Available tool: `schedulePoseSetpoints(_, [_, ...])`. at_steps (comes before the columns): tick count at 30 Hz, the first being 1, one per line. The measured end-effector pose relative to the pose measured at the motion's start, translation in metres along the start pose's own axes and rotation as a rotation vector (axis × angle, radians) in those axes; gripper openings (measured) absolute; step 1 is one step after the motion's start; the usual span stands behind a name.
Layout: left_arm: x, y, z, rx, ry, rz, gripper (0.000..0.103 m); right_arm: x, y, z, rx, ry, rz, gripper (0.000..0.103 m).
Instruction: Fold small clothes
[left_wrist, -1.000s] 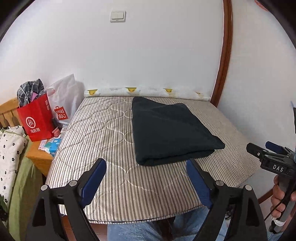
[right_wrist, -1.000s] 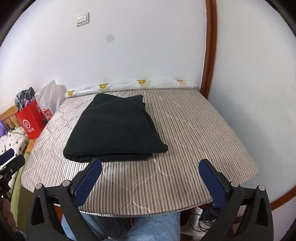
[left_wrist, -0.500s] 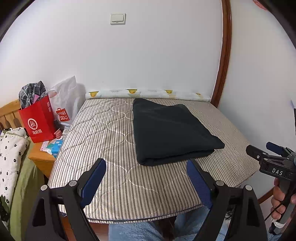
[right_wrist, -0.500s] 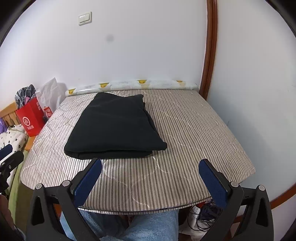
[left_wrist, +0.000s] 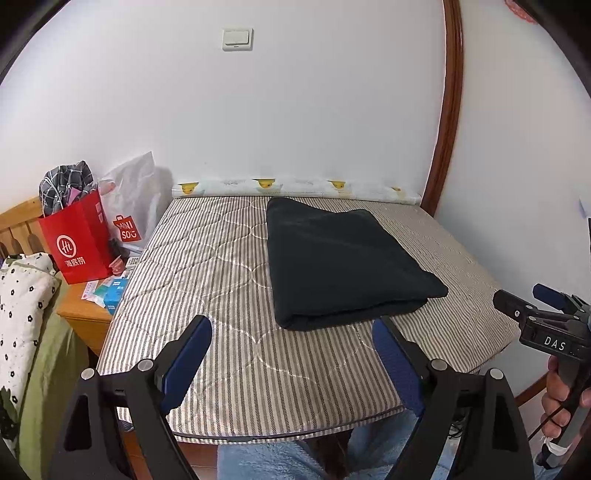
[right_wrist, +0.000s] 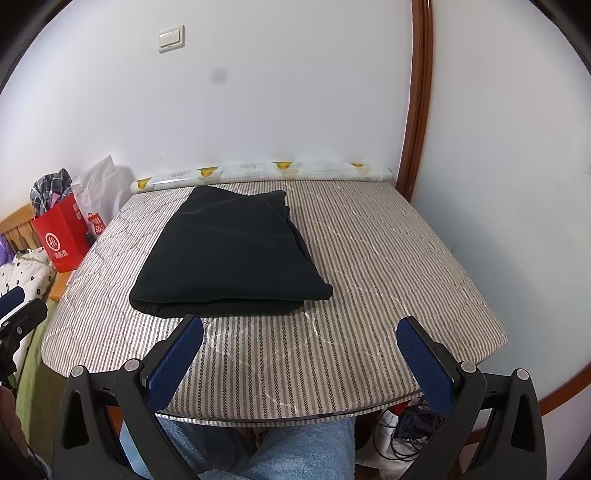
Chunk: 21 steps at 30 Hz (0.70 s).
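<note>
Garment (left_wrist: 343, 266) folded on mattress (left_wrist: 207, 280) | left tool (left_wrist: 291, 354) spread | right tool (right_wrist: 301, 354) spread, both empty

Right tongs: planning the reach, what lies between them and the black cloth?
Only bare striped mattress, in the right wrist view, separates the open right tongs from the cloth.

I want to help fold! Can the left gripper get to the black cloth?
Probably yes. The left gripper, jaws open and empty, points at the folded black cloth, with only bare striped mattress between them.

Dark garment (left_wrist: 343, 262) (right_wrist: 229, 254) — folded into a flat rectangle, fold edge nearest, lying on the striped mattress (left_wrist: 221, 280) (right_wrist: 388, 266)
</note>
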<state>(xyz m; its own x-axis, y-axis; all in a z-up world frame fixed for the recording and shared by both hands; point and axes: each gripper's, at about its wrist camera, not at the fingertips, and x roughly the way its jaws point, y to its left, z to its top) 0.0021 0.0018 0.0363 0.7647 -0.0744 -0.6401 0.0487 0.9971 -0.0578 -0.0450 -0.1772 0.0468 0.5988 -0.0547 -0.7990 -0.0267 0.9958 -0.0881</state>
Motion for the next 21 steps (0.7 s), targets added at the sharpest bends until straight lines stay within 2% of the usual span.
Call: schedulePoseSetpoints(21, [-0.0008,-0.0016,-0.0009,0.001,0.001,0.004,0.088,-0.0028,0.0019,-0.0001,-0.003,0.005,-0.003,0.103])
